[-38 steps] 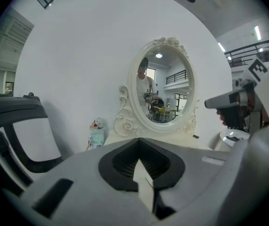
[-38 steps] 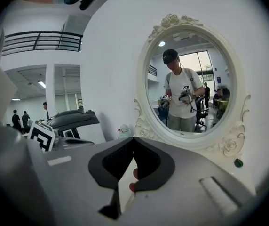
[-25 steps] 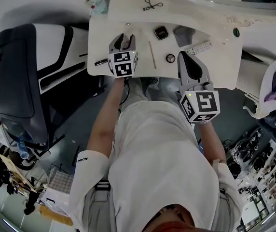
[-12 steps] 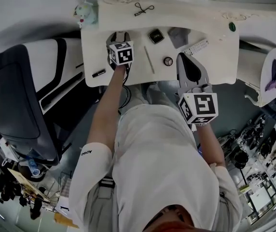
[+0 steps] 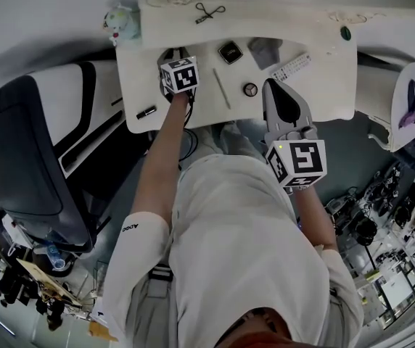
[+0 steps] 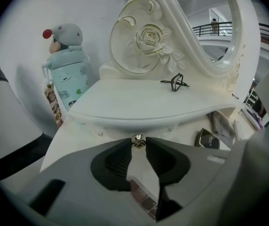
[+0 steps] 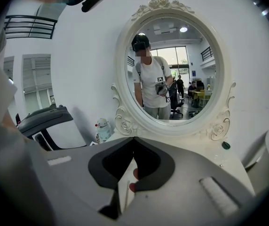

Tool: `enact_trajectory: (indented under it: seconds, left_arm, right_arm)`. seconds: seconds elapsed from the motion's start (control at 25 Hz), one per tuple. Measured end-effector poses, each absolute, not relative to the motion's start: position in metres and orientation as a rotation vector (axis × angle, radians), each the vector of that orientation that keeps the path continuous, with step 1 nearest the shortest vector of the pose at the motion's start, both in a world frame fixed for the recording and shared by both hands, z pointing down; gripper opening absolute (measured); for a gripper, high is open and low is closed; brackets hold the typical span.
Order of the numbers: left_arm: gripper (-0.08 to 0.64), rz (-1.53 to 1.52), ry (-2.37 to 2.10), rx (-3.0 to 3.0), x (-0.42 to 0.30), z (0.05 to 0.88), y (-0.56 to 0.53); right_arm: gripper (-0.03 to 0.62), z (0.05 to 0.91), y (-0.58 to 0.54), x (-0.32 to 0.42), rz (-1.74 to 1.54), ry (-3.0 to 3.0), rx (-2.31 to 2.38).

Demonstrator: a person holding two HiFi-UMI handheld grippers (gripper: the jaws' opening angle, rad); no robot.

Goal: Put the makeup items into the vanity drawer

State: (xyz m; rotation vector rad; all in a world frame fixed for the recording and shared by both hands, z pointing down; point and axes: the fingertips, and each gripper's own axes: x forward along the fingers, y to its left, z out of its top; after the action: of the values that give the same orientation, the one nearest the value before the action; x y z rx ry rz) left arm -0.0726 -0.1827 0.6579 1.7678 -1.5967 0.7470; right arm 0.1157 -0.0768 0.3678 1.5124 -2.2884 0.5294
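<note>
The gold drawer knob (image 6: 137, 141) sits under the vanity's raised shelf (image 6: 144, 105). My left gripper (image 6: 137, 144) has just been closing, and its tips now grip the knob from both sides. In the head view the left gripper (image 5: 178, 53) reaches the shelf front, mostly hidden by its marker cube. An eyeshadow palette (image 6: 142, 200) lies below its jaws. On the tabletop lie a black compact (image 5: 230, 51), a thin stick (image 5: 223, 88), a small round item (image 5: 250, 89) and a black tube (image 5: 146, 112). My right gripper (image 5: 269, 87) hovers shut and empty over the table's right half.
A cartoon-capped bottle (image 5: 120, 22) stands at the table's back left corner. A black hair clip (image 5: 209, 10) rests on the raised shelf below the oval mirror (image 7: 171, 65). A grey pouch (image 5: 265, 49) and a striped white case (image 5: 292, 67) lie right of the compact. A dark chair (image 5: 19, 158) stands left.
My left gripper has moved down and away from me to the shelf front and narrowed its jaws around the knob. The right gripper has stayed in place.
</note>
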Motion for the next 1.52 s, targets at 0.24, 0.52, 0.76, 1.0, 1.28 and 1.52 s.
enact_trajectory:
  seconds: [0.24, 0.52, 0.76, 1.0, 1.28, 1.52]
  left_arm:
    - [0.101, 0.746, -1.581, 1.754, -0.07, 0.661, -0.154]
    - [0.101, 0.754, -1.562, 1.75, -0.07, 0.661, -0.115]
    - [0.101, 0.75, -1.562, 1.736, -0.068, 0.66, -0.095]
    - [0.101, 0.734, -1.581, 1.75, -0.066, 0.656, -0.083]
    - [0.143, 0.663, -1.588, 1.793, -0.063, 0.654, -0.08]
    - [0.183, 0.617, -1.639, 1.781, -0.063, 0.637, -0.072]
  right_arm:
    - [0.008, 0.363, -0.071, 0.114, 0.523, -2.317, 1.494]
    - [0.008, 0.359, -0.058, 0.107, 0.51, -2.359, 1.443]
    - [0.008, 0.357, -0.049, 0.107, 0.5, -2.385, 1.411]
    - [0.008, 0.356, -0.042, 0.111, 0.494, -2.397, 1.402]
    - [0.008, 0.356, -0.035, 0.116, 0.486, -2.404, 1.385]
    - [0.008, 0.355, -0.032, 0.113, 0.477, -2.416, 1.372]
